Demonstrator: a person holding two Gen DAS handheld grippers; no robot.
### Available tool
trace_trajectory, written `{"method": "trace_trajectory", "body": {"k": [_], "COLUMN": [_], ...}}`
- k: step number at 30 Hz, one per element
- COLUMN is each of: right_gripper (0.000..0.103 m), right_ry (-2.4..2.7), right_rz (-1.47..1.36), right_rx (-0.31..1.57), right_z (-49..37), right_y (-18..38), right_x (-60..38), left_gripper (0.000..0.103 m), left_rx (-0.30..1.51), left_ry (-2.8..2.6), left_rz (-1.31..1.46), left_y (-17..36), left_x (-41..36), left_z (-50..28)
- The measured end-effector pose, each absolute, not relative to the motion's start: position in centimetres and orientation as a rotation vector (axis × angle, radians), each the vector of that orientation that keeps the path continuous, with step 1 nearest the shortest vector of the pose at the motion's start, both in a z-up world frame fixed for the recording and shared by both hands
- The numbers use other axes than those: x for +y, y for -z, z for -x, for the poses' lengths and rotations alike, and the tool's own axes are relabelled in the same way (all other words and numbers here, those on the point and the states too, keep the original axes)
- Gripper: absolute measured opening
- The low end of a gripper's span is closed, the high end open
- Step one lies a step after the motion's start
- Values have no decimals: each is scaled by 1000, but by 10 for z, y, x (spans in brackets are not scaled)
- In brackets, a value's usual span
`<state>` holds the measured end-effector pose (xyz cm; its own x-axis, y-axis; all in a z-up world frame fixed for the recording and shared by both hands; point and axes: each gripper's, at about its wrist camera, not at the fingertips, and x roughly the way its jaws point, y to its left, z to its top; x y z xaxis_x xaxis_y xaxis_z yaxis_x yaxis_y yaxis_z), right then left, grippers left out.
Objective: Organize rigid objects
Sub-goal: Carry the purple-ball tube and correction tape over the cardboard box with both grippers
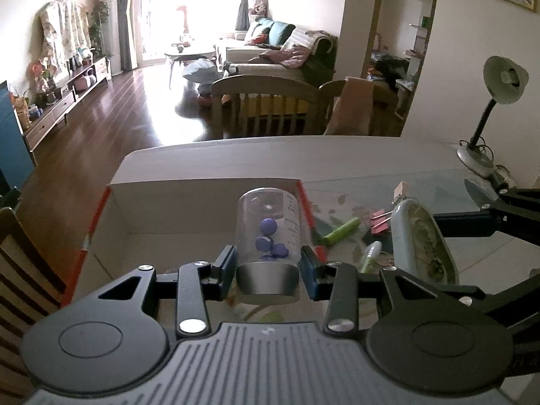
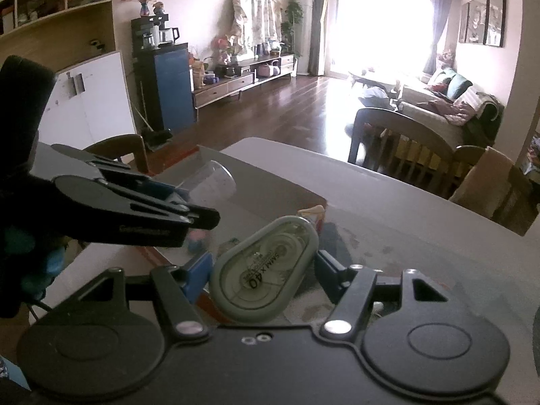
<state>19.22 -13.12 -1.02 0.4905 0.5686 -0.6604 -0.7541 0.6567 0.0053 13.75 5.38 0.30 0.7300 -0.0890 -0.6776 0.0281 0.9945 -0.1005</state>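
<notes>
The left gripper (image 1: pixel 268 266) was closed on a clear jar (image 1: pixel 268 226), its 2 blue pads pressing the sides just above the jar's grey lid, which faced the camera. Inside the jar lay several purple pins (image 1: pixel 270 239). The jar was held above the open cardboard box (image 1: pixel 111 236), near the box's right wall, with the box's white floor showing to its left.

The right gripper (image 2: pixel 265 278) was closed, about half open in width, on a grey-green correction tape (image 2: pixel 265 270), a flat teardrop-shaped case with printed lettering on its clear face. Its narrow end pointed far and to the right. In the left wrist view the same tape appeared edge-on at the right of the jar, well off the table (image 1: pixel 388 162).

On the table to the right of the box lay a green tube (image 1: pixel 341 231), pink clips (image 1: pixel 379 221) and a small white-and-green stick (image 1: pixel 369 256), all near each other. A desk lamp (image 1: pixel 492 114) stood at the far right corner. Wooden chairs (image 1: pixel 266 101) stood at the table's far side.
</notes>
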Motion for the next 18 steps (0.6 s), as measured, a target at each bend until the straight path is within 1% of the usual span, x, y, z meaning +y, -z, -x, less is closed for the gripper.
{"method": "trace_trajectory", "body": {"k": [9, 18], "right_gripper": [66, 66], "right_ry": [-813, -779], "right_rz": [312, 323], "right_rx": [690, 745], "right_z": [-198, -219], "right_y": [23, 50], "right_x": [-88, -50], "left_gripper": [40, 40], "left_rx": [776, 830], "left_ry": [42, 28], "left_rz": [88, 58], "left_y": [4, 26], "left_x": [109, 149], "left_z": [-150, -180]}}
